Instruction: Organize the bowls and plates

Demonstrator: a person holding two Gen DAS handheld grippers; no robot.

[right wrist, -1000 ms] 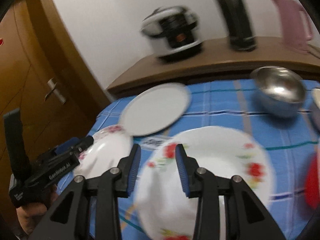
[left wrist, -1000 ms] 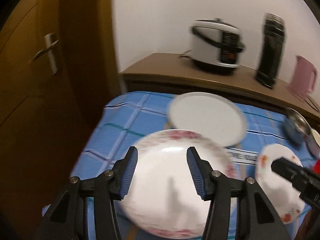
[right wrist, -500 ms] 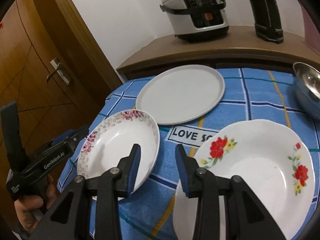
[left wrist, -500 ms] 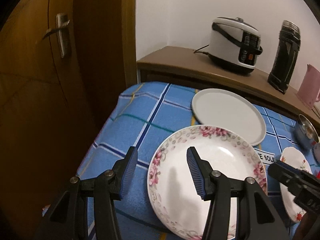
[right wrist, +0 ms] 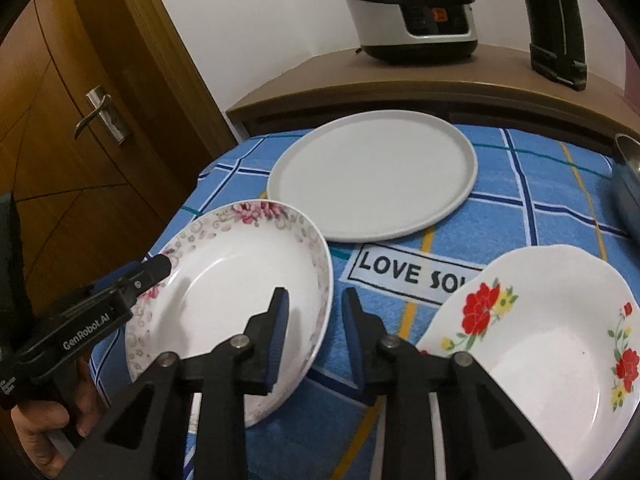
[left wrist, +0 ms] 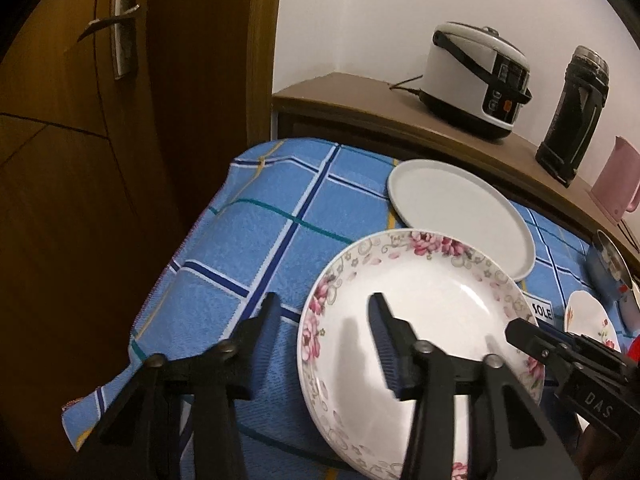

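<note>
Pink-flowered plate (left wrist: 420, 320) lies flat on the blue checked cloth (left wrist: 256, 240) over the counter. Left tongs (left wrist: 324, 332) straddle its left rim w/ jaws closing, not yet pinching. Right tongs (right wrist: 314, 324) straddle its right rim (jaws also closing, not gripping). Red-flowered plate (right wrist: 552, 344) sits just right of them; plain white plate (right wrist: 372, 174) lies beyond

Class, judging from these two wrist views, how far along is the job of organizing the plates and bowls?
Done: nothing stacked yet. The pink-flowered plate, red-flowered plate and plain white plate lie separately on the blue cloth.

In hand: the left gripper and right gripper are closing around opposite rims of the pink-flowered plate.

Left: gathering everything, including the metal bowl.
</note>
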